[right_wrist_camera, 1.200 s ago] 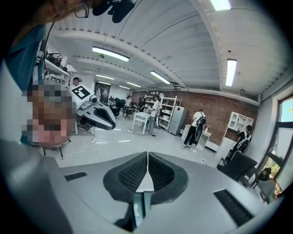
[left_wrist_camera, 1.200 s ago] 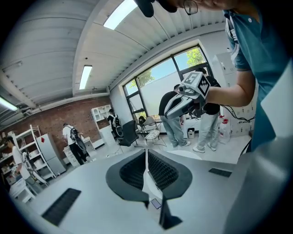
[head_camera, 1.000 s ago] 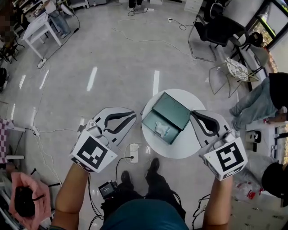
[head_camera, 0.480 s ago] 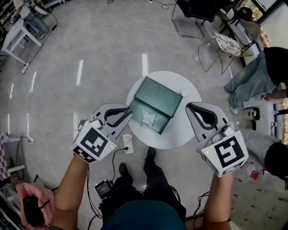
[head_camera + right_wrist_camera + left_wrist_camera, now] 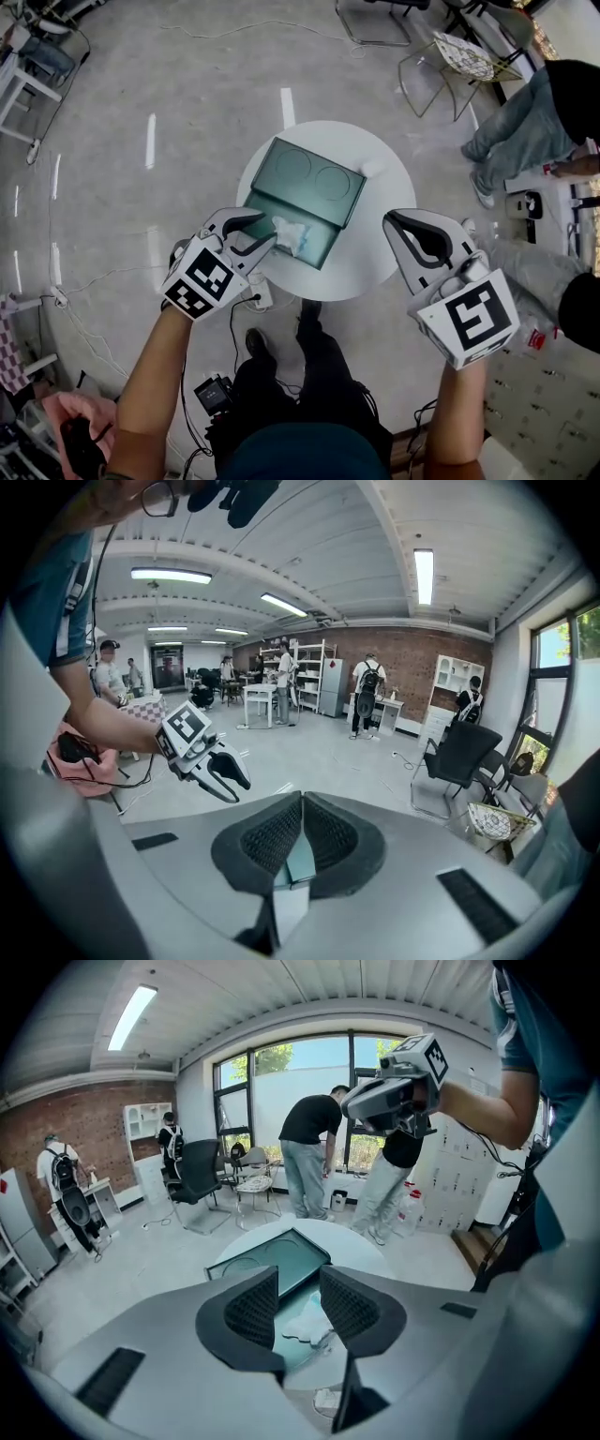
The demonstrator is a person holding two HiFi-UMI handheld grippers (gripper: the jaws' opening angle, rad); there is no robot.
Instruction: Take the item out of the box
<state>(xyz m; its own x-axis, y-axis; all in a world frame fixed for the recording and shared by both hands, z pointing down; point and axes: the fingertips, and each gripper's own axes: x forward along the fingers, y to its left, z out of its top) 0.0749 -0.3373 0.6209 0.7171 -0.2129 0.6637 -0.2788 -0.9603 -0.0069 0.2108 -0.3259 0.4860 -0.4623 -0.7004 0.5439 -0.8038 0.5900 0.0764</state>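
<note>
Left gripper (image 5: 270,231) lowered to box (image 5: 302,190), fingers (image 5: 251,249) opening, empty.

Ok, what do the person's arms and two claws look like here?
The left claw and right claw are light grey moulded shells with curved jaws and black ribbed pads. Each carries a white cube printed with black square markers. The person wears a teal short-sleeved top.

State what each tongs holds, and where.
Nothing held. Left tongs, jaws just opening, empty, the item in the box just ahead; right tongs shut, empty.
</note>
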